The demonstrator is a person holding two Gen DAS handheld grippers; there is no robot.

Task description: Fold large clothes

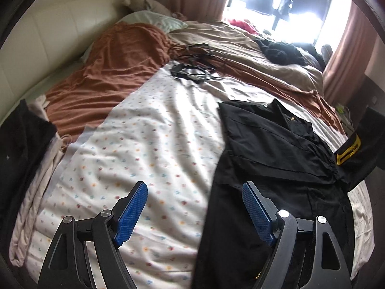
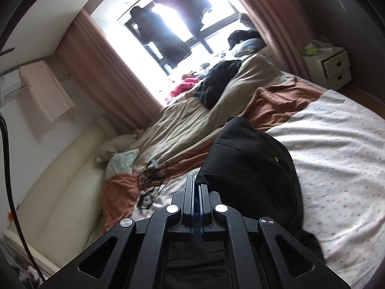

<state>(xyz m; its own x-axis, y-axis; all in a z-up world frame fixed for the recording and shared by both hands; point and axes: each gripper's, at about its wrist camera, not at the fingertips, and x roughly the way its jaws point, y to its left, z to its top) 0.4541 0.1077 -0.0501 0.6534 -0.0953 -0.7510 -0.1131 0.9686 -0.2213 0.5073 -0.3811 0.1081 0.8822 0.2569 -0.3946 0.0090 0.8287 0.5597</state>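
Note:
A large black garment (image 1: 272, 144) lies spread on the white flower-print sheet (image 1: 144, 144) at the right of the left wrist view. Its sleeve end with yellow stripes (image 1: 353, 149) is lifted off the bed at the far right. My left gripper (image 1: 195, 187) hovers open above the garment's left edge, with nothing between its blue pads (image 1: 132, 212). In the right wrist view my right gripper (image 2: 196, 180) is shut, and the black garment (image 2: 252, 163) comes out of its fingertips and drapes down to the right over the sheet (image 2: 336, 156).
A brown blanket (image 1: 115, 67) and a beige duvet (image 1: 240, 38) cover the far half of the bed. Black cables (image 1: 192, 69) lie between them, and a black clothes heap (image 1: 281, 50) sits near the window. Dark and pale clothes (image 1: 21, 139) lie at the left edge. A white nightstand (image 2: 329, 67) stands beyond the bed.

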